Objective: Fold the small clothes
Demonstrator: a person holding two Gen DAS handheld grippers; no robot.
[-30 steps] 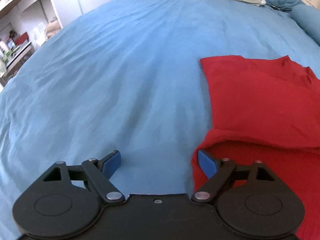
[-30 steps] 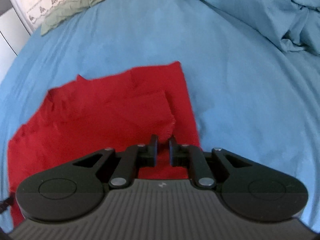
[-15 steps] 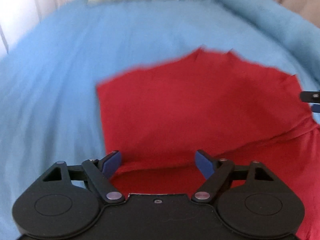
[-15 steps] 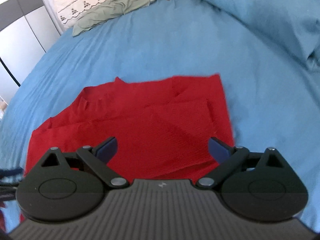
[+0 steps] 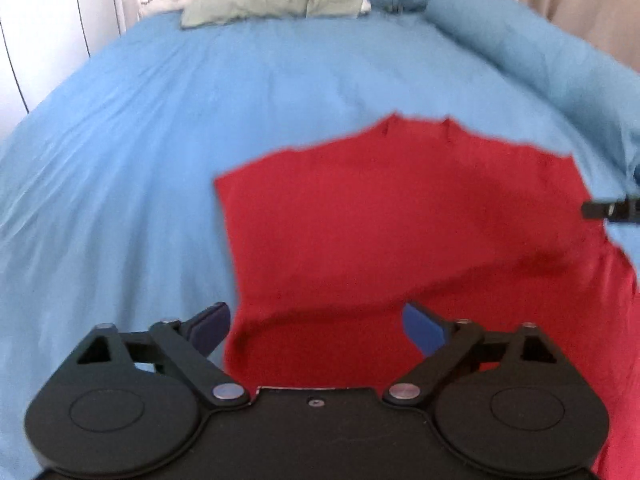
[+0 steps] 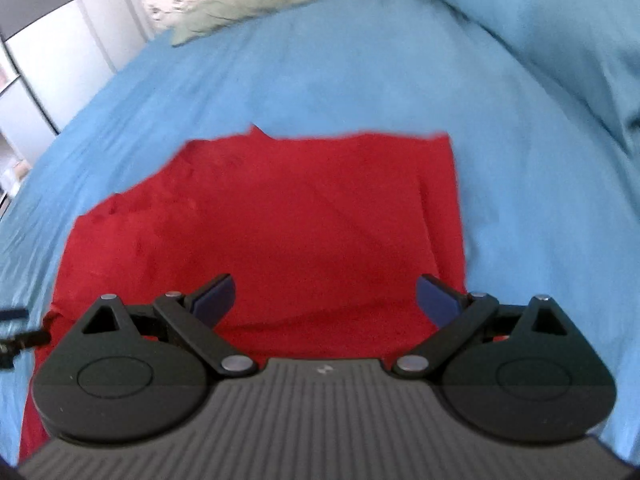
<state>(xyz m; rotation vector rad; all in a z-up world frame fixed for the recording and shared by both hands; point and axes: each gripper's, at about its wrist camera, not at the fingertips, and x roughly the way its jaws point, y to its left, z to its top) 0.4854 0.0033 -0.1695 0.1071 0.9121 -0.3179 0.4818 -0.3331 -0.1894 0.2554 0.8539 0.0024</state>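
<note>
With my left gripper (image 5: 316, 328) opening and my right gripper (image 6: 326, 300) spread wide, both empty, I'd pinch the soft, limp red garment (image 5: 400, 216) at its near corners.

left tool (image 5: 316, 326): tilted downward, jaws opening, blue pads spread wide, nothing pinched between them
right tool (image 6: 326, 300): tilted downward, jaws spread fully, blue pads apart, gripping nothing

Garment (image 5: 400, 220) lies flat on the bedsheet (image 5: 160, 160), just ahead of your grippers. Pillow (image 5: 272, 4) at far edge; bunched duvet (image 6: 560, 40) far right.
</note>
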